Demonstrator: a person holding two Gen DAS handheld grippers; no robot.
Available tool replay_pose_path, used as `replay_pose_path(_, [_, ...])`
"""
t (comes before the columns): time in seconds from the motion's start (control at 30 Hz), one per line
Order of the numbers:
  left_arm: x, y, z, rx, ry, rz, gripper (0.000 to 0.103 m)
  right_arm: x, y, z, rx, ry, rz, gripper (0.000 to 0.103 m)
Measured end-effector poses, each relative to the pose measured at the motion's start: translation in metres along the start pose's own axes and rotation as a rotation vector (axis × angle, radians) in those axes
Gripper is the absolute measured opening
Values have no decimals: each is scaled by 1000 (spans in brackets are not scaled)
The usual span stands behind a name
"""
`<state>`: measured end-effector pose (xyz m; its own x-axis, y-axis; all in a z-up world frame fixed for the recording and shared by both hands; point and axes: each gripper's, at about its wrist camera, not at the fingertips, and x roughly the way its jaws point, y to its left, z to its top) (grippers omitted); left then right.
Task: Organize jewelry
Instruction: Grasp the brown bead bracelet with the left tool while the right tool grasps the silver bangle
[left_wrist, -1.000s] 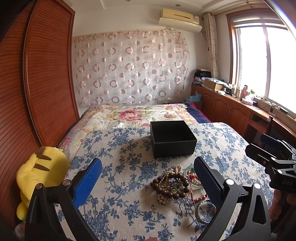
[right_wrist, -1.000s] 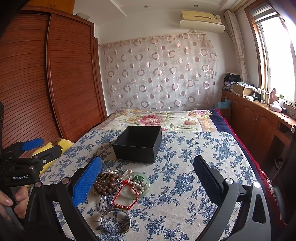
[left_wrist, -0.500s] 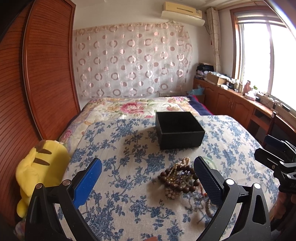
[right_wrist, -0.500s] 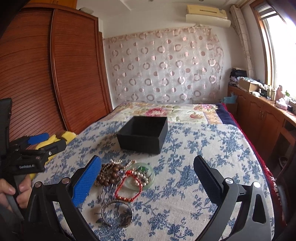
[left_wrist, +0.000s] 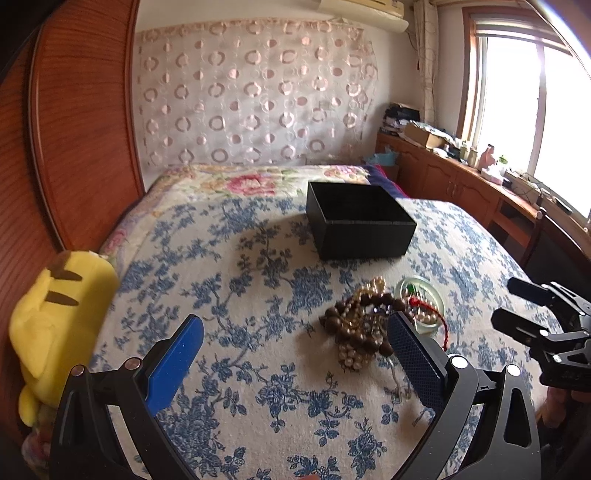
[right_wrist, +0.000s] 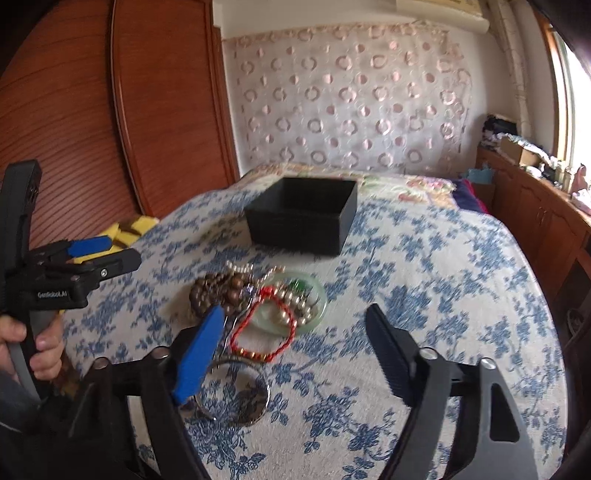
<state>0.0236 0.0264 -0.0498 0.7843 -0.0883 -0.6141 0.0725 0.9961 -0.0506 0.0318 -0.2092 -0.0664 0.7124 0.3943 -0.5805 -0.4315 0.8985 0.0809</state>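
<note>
Landmark: black box (left_wrist: 360, 225), open-topped, sitting on the blue-floral bedspread (left_wrist: 229, 295); its interior shows only dark walls from the left wrist view, floor not visible, contents cannot tell. Jewelry pile lies on the bedspread just in front of the box, apart from it: brown bead strand (left_wrist: 356, 325) tangled with a pearl strand (left_wrist: 354, 356), then toward the window side of these a pale green bangle (right_wrist: 314, 310) with pearls and a small green piece lying inside its ring. Red cord bracelet (right_wrist: 264, 334) overlaps the near edge of the bangle; silver bangle (right_wrist: 240, 391) lies nearer still, farthest from the box, partly hidden behind the right gripper's blue pad. Yellow plush toy (left_wrist: 55, 314) at the bed edge, well to the wardrobe side of the box. Wooden wardrobe (left_wrist: 81, 122) behind it; patterned curtain (left_wrist: 255, 99) beyond the box. Left gripper (left_wrist: 295, 354) spread wide, nothing between its pads, hovering over bare bedspread with its right pad covering part of the bead pile. Right gripper (right_wrist: 295, 350) likewise wide apart and holding nothing, above the pile's near side
</note>
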Motion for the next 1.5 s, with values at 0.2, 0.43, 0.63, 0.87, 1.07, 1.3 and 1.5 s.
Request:
replay_pose_path(0.2, [14, 6, -6, -25, 32, -29, 96, 21, 3, -12, -15, 75, 50, 59])
replay_pose_path(0.43, [21, 9, -8, -56, 46, -87, 79, 29, 8, -23, -35, 141, 100, 44])
replay_pose_path(0.63, [40, 1, -7, -48, 101, -149, 62, 34, 7, -29, -48, 181, 126, 31])
replay_pose_path(0.87, [66, -2, 2, -76, 161, -218, 41, 38, 9, -33, -74, 212, 139, 10])
replay_pose_path(1.07, [84, 2, 1, -114, 217, -229, 30, 35, 9, -32, -81, 196, 136, 5])
replay_pose_path(1.3, [89, 7, 2, -149, 232, -266, 14, 32, 5, -28, -86, 175, 118, 5])
replay_pose_path(1.5, [74, 0, 18, -106, 167, -255, 13, 26, 0, -22, -94, 148, 105, 5])
